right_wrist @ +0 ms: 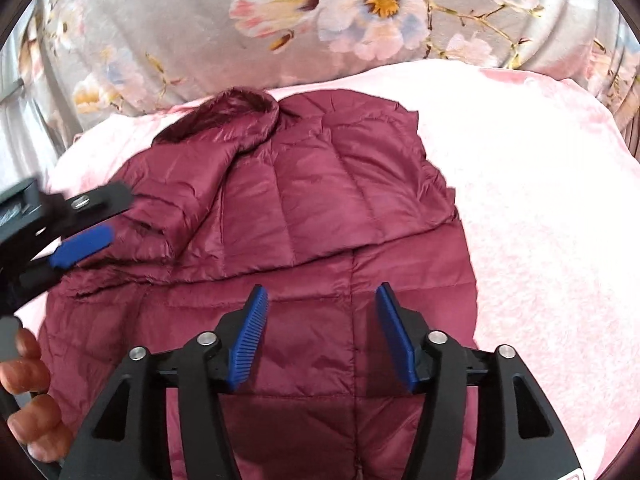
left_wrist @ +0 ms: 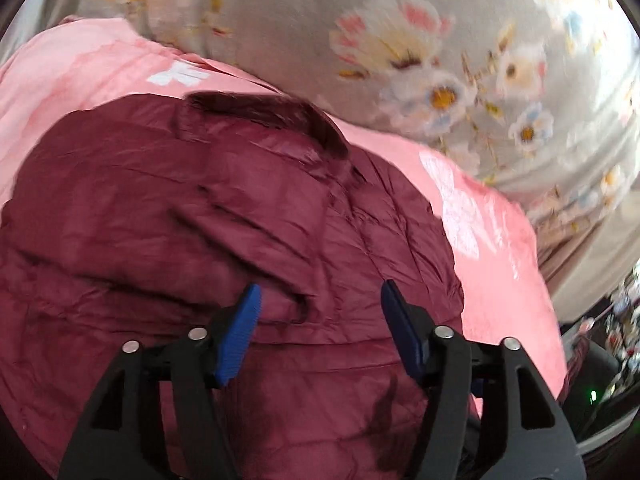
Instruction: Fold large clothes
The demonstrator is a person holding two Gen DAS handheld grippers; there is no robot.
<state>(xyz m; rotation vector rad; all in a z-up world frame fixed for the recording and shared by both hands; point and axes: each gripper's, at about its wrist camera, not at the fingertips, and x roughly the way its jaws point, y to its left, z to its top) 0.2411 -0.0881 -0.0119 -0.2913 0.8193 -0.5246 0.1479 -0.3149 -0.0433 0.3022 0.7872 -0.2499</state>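
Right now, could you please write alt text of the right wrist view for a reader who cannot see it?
A maroon quilted jacket lies partly folded on a pink blanket, with the open right tool hovering over its lower half. The left tool enters from the left edge, and a grey floral fabric lies behind.

A bed is covered by a pink blanket (right_wrist: pixel 540 208) with pale flower shapes. A maroon quilted jacket (right_wrist: pixel 320 208) is laid directly on the blanket, partly folded over itself. Beyond the jacket's collar, a grey floral quilt (right_wrist: pixel 180 32) is seen touching the blanket's far edge.
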